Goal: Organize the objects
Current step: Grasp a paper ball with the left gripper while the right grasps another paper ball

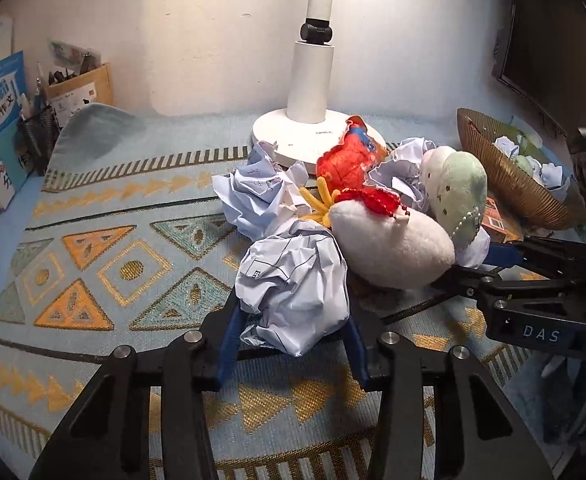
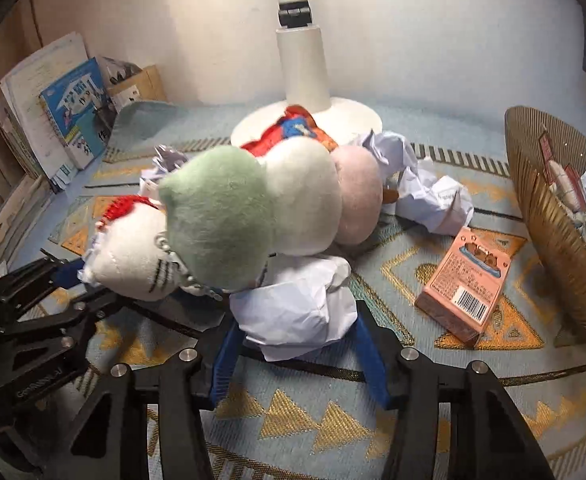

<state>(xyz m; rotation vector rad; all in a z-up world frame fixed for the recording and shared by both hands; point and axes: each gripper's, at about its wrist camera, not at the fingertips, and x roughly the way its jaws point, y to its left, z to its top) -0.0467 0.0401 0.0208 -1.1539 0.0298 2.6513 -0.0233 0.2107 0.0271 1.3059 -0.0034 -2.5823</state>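
Worktop (image 1: 93,208) w/ patterned cloth fills both views; lamp (image 1: 313,80) at top centre, wicker basket (image 2: 549,216) at right edge, already holding paper wads & a box.

Pile at frame centre, in front of lamp base: three-ball plush (image 2: 261,200) green-white-pink, long axis running lower left to upper right in right-wrist view, green end nearest camera. White plush (image 1: 393,248) w/ red bow lies under/beside it, long axis roughly left-right in left-wrist view. Red toy (image 1: 349,160) behind, against lamp base. Pink box (image 2: 465,284) flat on cloth betw. pile & basket, long axis lower right to upper left.

Left claw (image 1: 293,320) closed partway on paper wad (image 1: 293,280): blue pads press both sides, wad bulging above them, bottom centre of its view. Right claw (image 2: 293,320) same, clamped on second wad (image 2: 293,300), bottom centre, just below green ball and touching it.

Basket lies to the right of both claws; right claw nearer, per its view. Coming move prob. turns on that: carry wads rightward over box and rim. Risk: green plush resting on right wad may drag along.
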